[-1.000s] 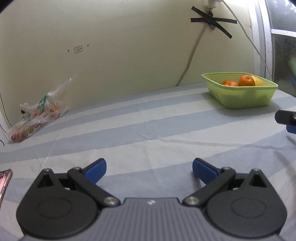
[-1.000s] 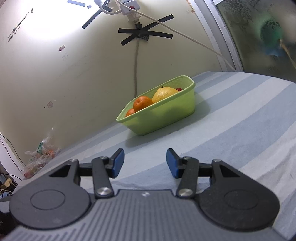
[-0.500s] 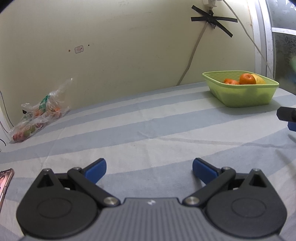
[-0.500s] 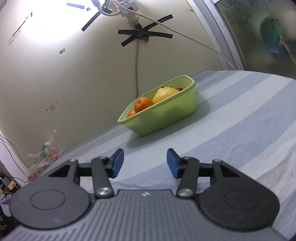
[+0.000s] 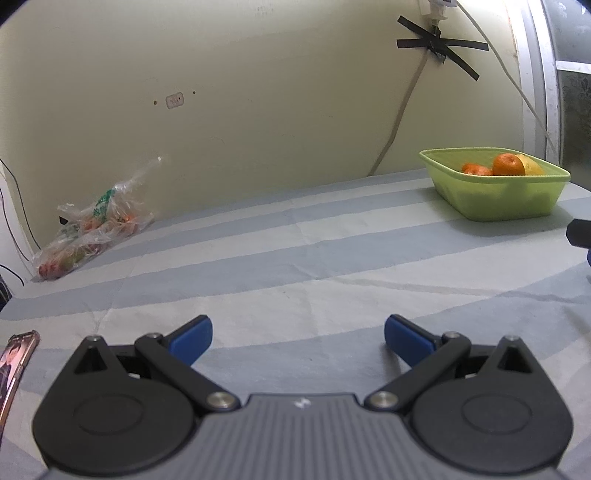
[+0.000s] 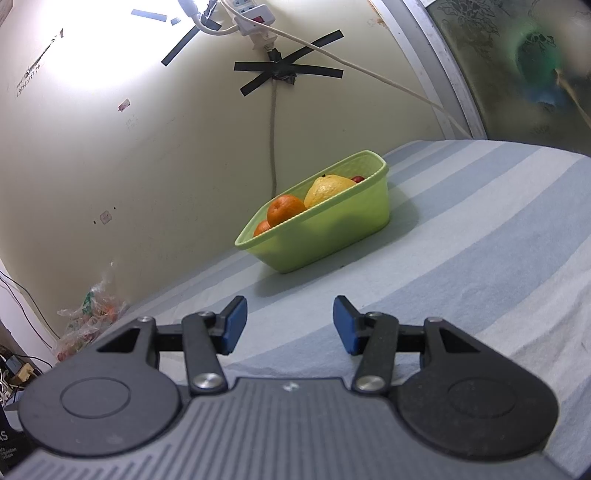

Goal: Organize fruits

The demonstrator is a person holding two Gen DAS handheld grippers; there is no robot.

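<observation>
A lime green basket (image 5: pixel 502 199) stands at the far right of the striped cloth; it also shows in the right wrist view (image 6: pixel 332 236). In it lie oranges (image 6: pixel 285 209), a yellow fruit (image 6: pixel 327 188) and a small red fruit (image 6: pixel 357 179). My left gripper (image 5: pixel 297 338) is open and empty, low over the cloth, far left of the basket. My right gripper (image 6: pixel 290 325) is open and empty, short of the basket. Its tip shows at the right edge of the left wrist view (image 5: pixel 580 230).
A clear plastic bag of fruit (image 5: pixel 88 229) lies at the far left by the wall, also in the right wrist view (image 6: pixel 88 317). A phone (image 5: pixel 13 363) lies at the near left edge. A cable and taped power strip (image 6: pixel 255 22) hang on the wall behind the basket.
Both grippers have drifted slightly; the basket sits a little farther right and higher in the left view. Both stay open and empty.
</observation>
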